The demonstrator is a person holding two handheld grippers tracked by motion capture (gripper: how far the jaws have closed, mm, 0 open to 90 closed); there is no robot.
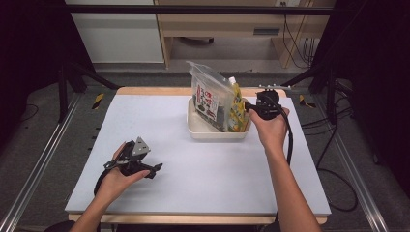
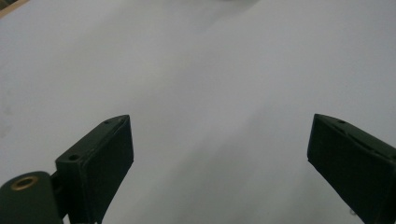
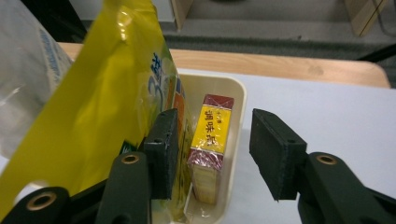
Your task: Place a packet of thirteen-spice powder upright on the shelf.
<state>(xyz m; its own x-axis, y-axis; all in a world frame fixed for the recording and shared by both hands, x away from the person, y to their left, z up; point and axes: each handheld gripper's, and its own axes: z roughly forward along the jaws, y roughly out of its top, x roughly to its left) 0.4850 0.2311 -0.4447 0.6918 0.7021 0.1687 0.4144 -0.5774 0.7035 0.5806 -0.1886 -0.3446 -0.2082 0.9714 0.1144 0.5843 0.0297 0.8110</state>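
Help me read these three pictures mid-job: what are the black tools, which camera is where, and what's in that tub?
A person holds a two-jaw tool in each hand. The high view looks down on the grey table. The other two cameras ride on the tools and look along their jaws. The left tool rests low over bare table, jaws wide, nothing between them. The right tool is at the white tub, jaws apart around the tub's rim and a small yellow-and-red box standing inside; the pads do not press on it. A yellow pouch and a clear bag also stand in the tub.
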